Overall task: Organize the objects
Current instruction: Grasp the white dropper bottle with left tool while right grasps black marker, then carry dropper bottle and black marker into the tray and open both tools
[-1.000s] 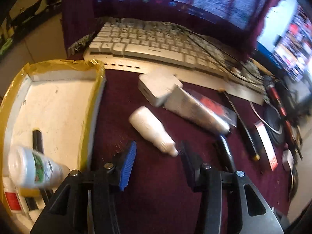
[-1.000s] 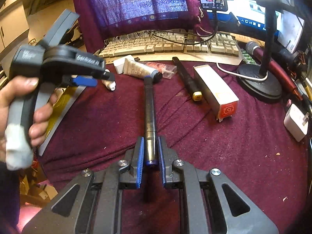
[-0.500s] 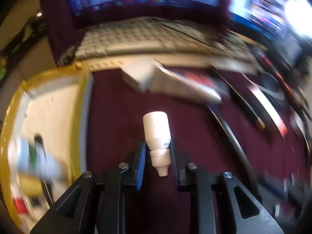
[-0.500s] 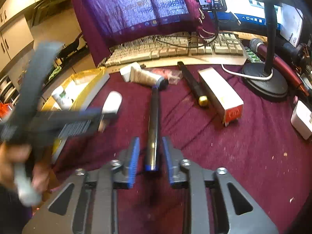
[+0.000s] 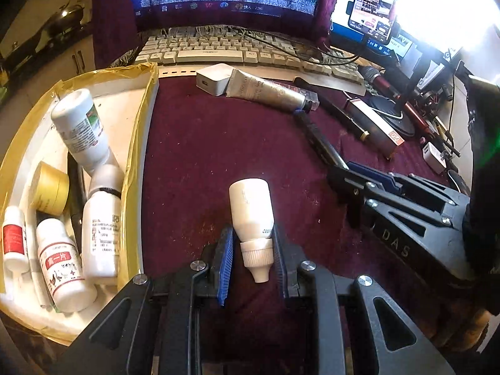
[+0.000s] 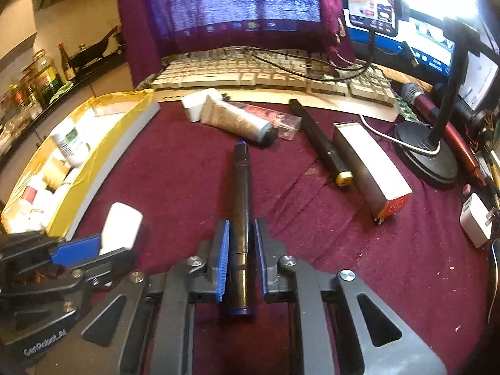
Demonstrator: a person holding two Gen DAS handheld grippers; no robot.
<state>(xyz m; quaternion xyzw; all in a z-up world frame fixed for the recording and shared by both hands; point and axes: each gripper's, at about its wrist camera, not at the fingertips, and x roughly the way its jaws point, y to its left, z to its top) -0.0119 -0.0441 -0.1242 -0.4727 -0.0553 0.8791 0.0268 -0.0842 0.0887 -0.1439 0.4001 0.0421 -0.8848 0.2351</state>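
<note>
My left gripper (image 5: 250, 262) has its jaws clenched on a small white bottle (image 5: 252, 215), gripped at the neck and ribbed cap, nozzle pointing back toward me, fat end sticking out ahead over the maroon cloth surface (image 5: 203, 156). In the right view the same bottle (image 6: 121, 228) shows at the far left, held in the left gripper (image 6: 78, 253).

My right gripper (image 6: 240, 262) has its jaws clamped around a long black pen (image 6: 240, 206) with blue ends. The pen runs straight ahead from between the pads, far tip pointing at a silver tube (image 6: 237, 120). From the left view the right gripper (image 5: 356, 175) sits off to the right of my left jaws, pen (image 5: 315, 134) sticking out of it toward the tube (image 5: 265, 89).

Left of the left jaws: a white tray with yellow tape edging (image 5: 137, 131). Inside it are several white bottles: a big one with a green label (image 5: 79, 128) leaning, a tall one with black print (image 5: 101, 225), one with a red label (image 5: 61, 262), a little one with a red band (image 5: 14, 239), plus a tan jar (image 5: 50, 192). The tray (image 6: 115, 147) is also forward-left of the right jaws.

Ahead of both jaws, near the keyboard (image 6: 265, 76): a white adapter (image 5: 214, 78) touching the tube's flat end. Forward-right of the right jaws: a black marker with a yellow end (image 6: 322, 147) just beside a long box with an orange end (image 6: 372, 168). Further right a mic stand base (image 6: 425, 156) and a white plug (image 6: 475, 218).
</note>
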